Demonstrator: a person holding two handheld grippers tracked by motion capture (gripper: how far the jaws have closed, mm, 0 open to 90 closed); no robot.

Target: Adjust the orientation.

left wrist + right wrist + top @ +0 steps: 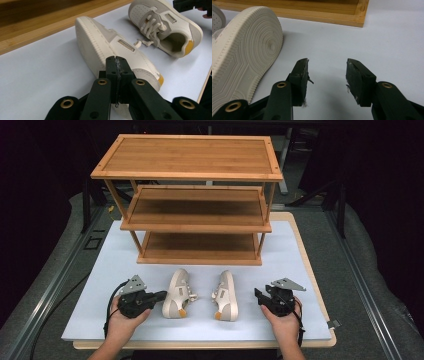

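2 cream sneakers lay on their sides near the white mat's front edge, soles facing outward: the left sneaker (176, 293) and the right sneaker (227, 295), heels with orange tabs.

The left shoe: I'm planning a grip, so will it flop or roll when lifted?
The left shoe lies on its side; its thick ribbed sole looks stiff, so rolling seems unlikely. The padded upper probably gives when pinched. Its loose laces may dangle.

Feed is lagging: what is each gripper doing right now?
Left gripper: jaws shut, nothing between them, beside the left shoe.
Right gripper: jaws open, empty, beside the right shoe.
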